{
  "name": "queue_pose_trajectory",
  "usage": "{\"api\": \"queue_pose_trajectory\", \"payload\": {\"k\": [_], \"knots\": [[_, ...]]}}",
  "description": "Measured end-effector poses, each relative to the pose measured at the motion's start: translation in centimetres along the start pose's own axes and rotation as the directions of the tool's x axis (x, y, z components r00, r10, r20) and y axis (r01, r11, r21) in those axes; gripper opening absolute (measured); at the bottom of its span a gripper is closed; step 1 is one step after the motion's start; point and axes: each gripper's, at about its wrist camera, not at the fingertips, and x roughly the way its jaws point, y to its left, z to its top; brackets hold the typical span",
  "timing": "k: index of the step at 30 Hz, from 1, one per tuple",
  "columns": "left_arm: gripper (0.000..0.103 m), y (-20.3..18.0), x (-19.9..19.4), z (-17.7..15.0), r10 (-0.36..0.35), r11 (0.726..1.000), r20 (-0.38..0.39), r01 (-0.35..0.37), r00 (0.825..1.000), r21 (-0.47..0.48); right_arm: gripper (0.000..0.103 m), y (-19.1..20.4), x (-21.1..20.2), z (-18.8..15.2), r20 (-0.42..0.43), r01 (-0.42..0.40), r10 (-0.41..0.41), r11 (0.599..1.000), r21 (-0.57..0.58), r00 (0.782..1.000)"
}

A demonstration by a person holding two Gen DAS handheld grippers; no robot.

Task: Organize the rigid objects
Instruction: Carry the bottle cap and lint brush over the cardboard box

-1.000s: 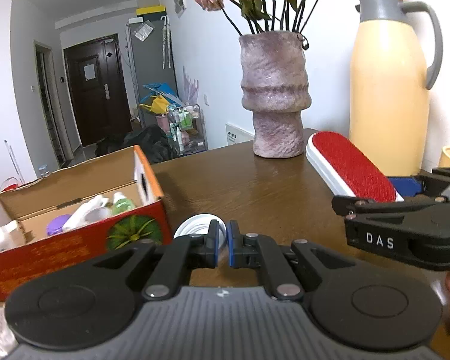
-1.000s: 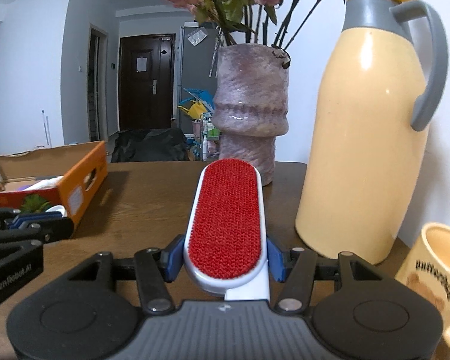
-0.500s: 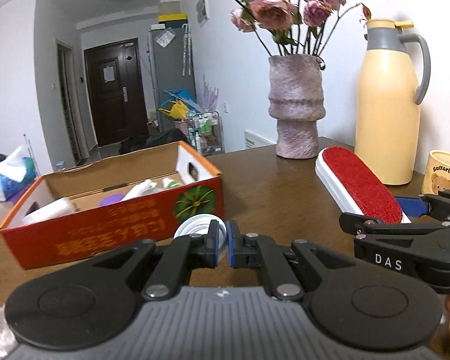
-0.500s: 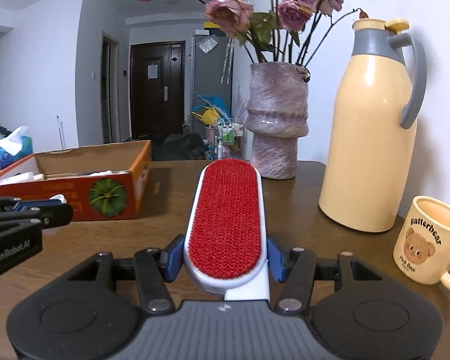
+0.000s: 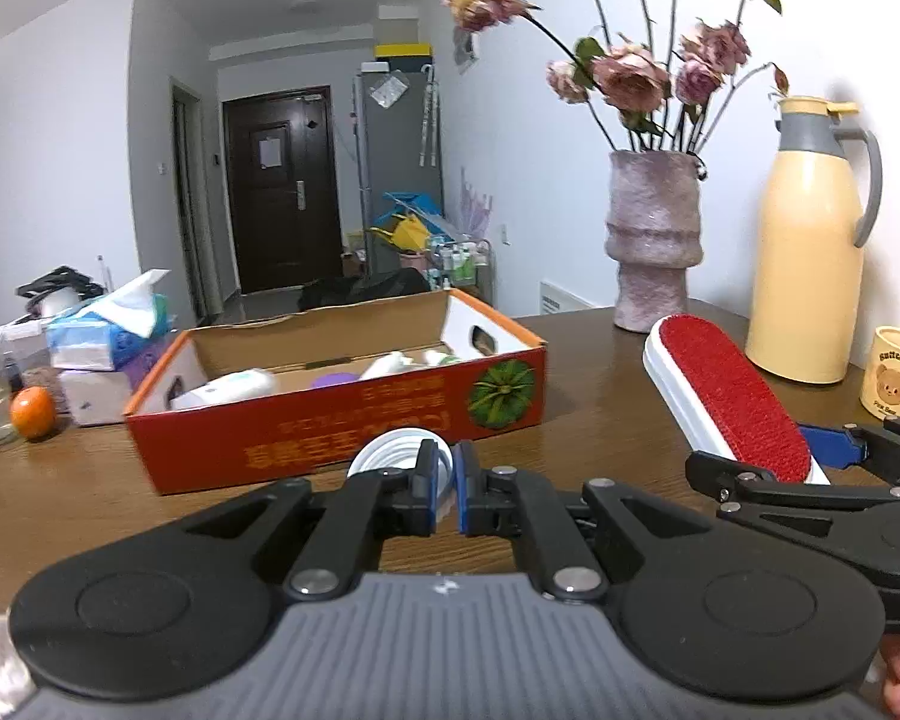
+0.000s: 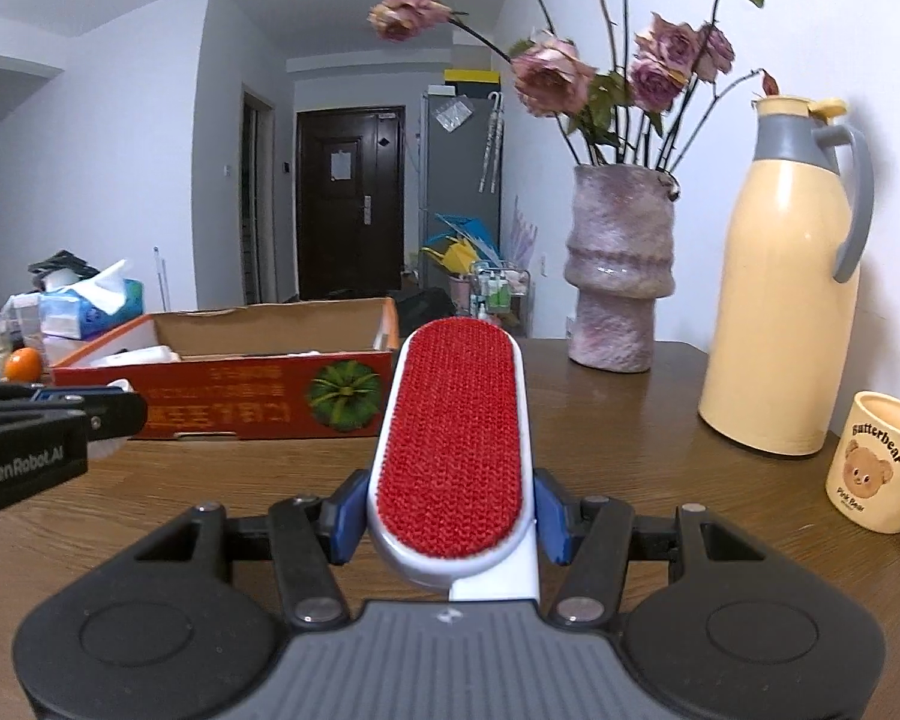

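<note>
right gripper (image 6: 450,516) clamps the white-bodied, red-bristled lint brush (image 6: 450,438) by its sides, above the brown wooden table (image 6: 618,420). left gripper (image 5: 446,489) pinches a white ribbed round lid (image 5: 390,450). carry both level over the open orange cardboard box (image 5: 330,420), clearing its near wall.

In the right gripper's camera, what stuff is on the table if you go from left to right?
Orange → tissue box → cardboard box → lint brush → vase → thermos → bear mug.
</note>
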Motion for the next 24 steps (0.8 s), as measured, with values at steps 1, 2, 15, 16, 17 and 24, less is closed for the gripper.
{"api": "queue_pose_trajectory", "payload": {"k": [1,2,15,16,17,24], "knots": [[0.007,0.5,-0.4,-0.1,0.006,1.000,0.004,-0.006,1.000,-0.005,0.055,0.5,-0.2,0.0,0.001,-0.006,0.006,1.000,0.000,1.000],[0.007,0.9,-0.6,-0.1,0.010,1.000,0.007,-0.010,1.000,-0.009,0.055,1.0,-0.3,-0.1,0.001,-0.012,0.012,1.000,-0.002,1.000],[0.007,5.2,-1.7,0.1,0.054,0.996,0.027,-0.052,0.998,-0.071,0.055,5.6,-0.9,0.4,0.018,-0.053,0.053,0.999,-0.010,0.998],[0.007,5.4,-1.7,0.2,0.055,0.996,0.028,-0.053,0.998,-0.075,0.055,5.7,-0.8,0.5,0.017,-0.054,0.054,0.998,-0.011,0.998],[0.007,5.6,-1.7,0.2,0.056,0.996,0.028,-0.054,0.998,-0.078,0.055,5.9,-0.7,0.6,0.015,-0.055,0.055,0.998,-0.012,0.998],[0.007,7.0,-0.8,0.8,0.065,0.993,0.018,-0.063,0.998,-0.099,0.055,6.9,0.1,1.8,0.007,-0.069,0.069,0.997,-0.023,0.998]]}}
